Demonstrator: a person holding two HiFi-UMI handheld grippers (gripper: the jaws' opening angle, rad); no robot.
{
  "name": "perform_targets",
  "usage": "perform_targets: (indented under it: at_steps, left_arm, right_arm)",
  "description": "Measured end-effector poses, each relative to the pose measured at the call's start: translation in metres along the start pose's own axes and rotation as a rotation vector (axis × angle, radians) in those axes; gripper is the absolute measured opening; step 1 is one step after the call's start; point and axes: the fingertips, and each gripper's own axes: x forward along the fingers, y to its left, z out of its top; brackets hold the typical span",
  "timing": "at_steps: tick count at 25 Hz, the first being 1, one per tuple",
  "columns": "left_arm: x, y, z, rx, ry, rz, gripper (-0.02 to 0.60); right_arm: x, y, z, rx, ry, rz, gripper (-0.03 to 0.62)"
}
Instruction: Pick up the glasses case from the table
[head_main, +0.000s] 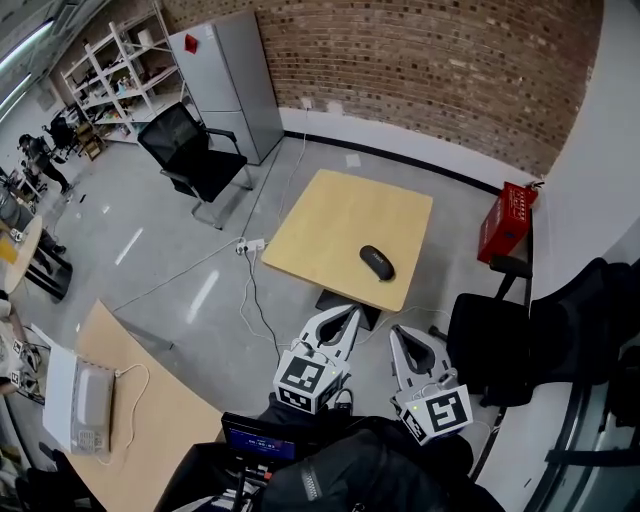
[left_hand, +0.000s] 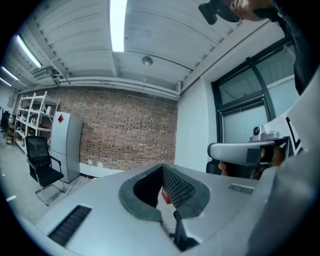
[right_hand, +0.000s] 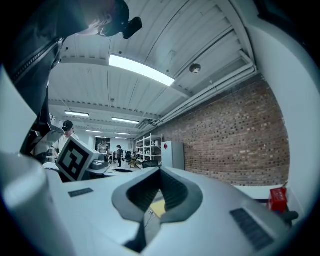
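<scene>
Currently | table (head_main: 330, 210) bears glasses case (head_main: 377, 262) | brick wall (head_main: 420, 60) behind | left hand-held gripper (head_main: 350, 313), right hand-held gripper (head_main: 398, 333) clenched, empty

The left gripper (head_main: 347, 312) and right gripper (head_main: 398, 332) share pale grey, tapering plastic shells with slotted vents and dark grey ribbed pads (left_hand: 177, 187). Each bears a white cube (head_main: 305, 380) printed with black square markers. The person wears a black zipped jacket (head_main: 340, 470).

Black office chair (head_main: 195, 155) near grey cabinet (head_main: 228, 85); red crate (head_main: 508, 222) well apart.
</scene>
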Motion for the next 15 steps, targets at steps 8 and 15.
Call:
perform_targets:
  at_steps: [8, 15]
  left_arm:
    - [0.011, 0.047, -0.001, -0.008, 0.015, 0.005, 0.0]
    - [0.024, 0.071, -0.007, -0.029, 0.029, -0.006, 0.0]
  right_arm:
    - [0.05, 0.001, -0.005, 0.006, 0.007, 0.008, 0.003]
    - [0.075, -0.001, -0.012, 0.008, 0.033, 0.005, 0.003]
